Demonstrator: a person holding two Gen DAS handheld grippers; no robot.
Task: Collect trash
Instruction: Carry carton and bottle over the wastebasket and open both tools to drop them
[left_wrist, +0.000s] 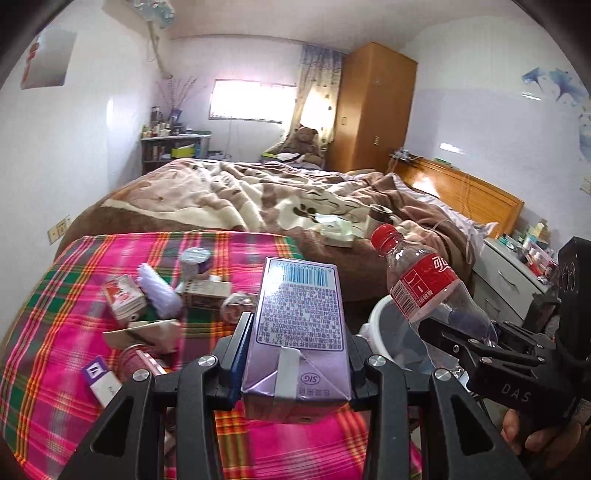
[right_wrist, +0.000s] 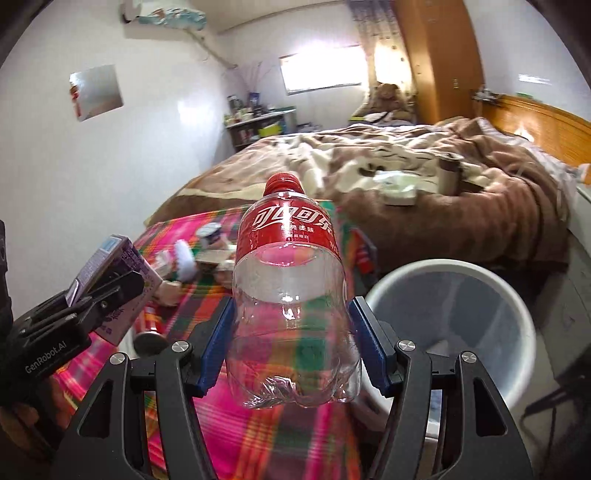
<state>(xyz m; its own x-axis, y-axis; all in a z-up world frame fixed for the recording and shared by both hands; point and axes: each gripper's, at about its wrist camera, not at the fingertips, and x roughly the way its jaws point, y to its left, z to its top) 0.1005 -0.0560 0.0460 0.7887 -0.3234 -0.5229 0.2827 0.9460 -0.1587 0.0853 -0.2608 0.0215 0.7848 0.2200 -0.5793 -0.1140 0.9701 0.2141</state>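
Note:
My left gripper (left_wrist: 295, 328) is shut on a purple drink carton (left_wrist: 299, 317), held upright above the pink plaid cloth (left_wrist: 74, 332). From the right wrist the same carton (right_wrist: 122, 273) shows at the left. My right gripper (right_wrist: 291, 325) is shut on an empty clear plastic bottle with a red label and cap (right_wrist: 291, 280); that bottle (left_wrist: 424, 288) also appears right of the carton. A white bin (right_wrist: 454, 325) with a grey liner stands just right of the bottle, its rim (left_wrist: 380, 314) partly hidden behind both grippers.
More trash lies on the plaid cloth: a small red-and-white carton (left_wrist: 123, 299), a yoghurt cup (left_wrist: 195, 260), a white crumpled wad (left_wrist: 159, 291) and other boxes. Behind is a bed with a brown blanket (left_wrist: 258, 192), a drawer unit (left_wrist: 509, 273) at right.

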